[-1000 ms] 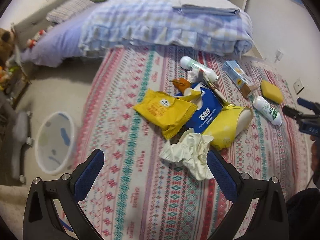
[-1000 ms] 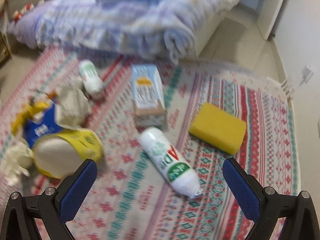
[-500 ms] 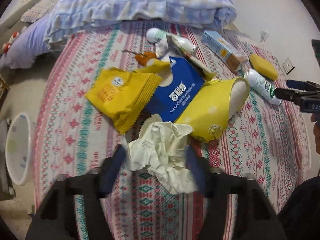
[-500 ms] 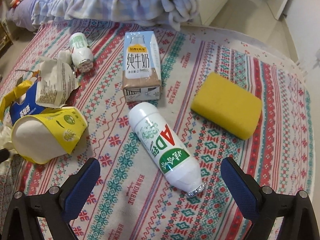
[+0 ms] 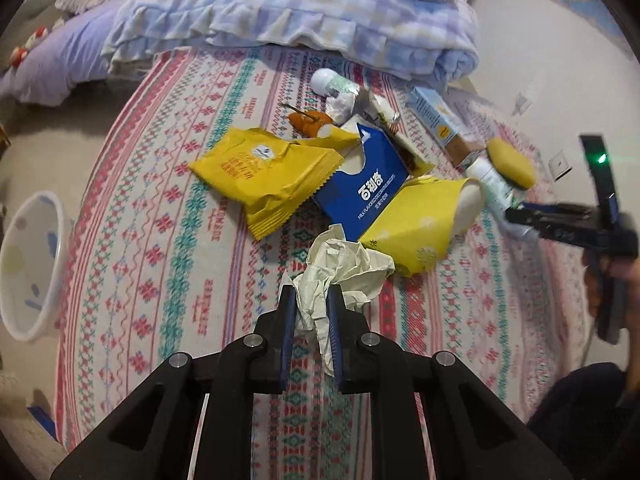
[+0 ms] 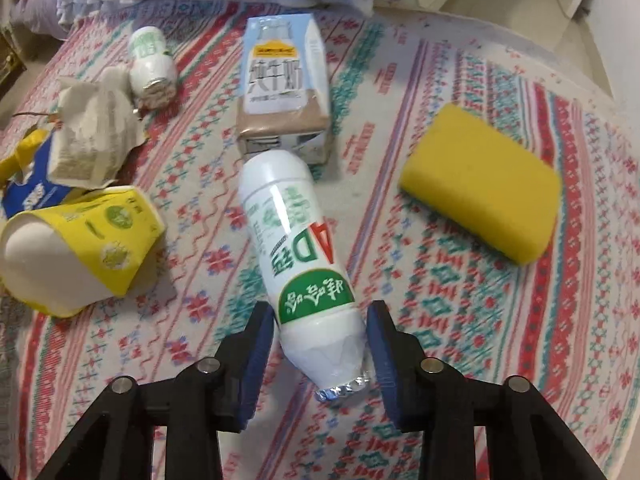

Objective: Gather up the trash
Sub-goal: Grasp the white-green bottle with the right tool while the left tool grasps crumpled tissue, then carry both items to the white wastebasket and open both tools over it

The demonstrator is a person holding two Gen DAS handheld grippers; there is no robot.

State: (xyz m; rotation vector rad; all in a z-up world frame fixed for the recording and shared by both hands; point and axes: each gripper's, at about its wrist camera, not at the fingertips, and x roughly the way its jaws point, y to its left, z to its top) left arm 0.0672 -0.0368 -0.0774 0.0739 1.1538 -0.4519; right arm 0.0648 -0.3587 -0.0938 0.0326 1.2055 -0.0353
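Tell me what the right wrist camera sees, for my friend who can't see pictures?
The right tool straddles the neck end of a white AD bottle lying on a patterned rug. Nearby lie a milk carton, yellow sponge and yellow paper cup.

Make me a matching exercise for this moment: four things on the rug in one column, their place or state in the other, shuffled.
Things:
1. crumpled tissue
2. white bottle
3. yellow sponge
4. milk carton

Places or states:
A. lying alone, right of the bottle
B. pinched between the left gripper's fingers
C. lying flat just beyond the bottle's base
D. neck between the right gripper's fingers, not yet clamped

Pairs: 1-B, 2-D, 3-A, 4-C
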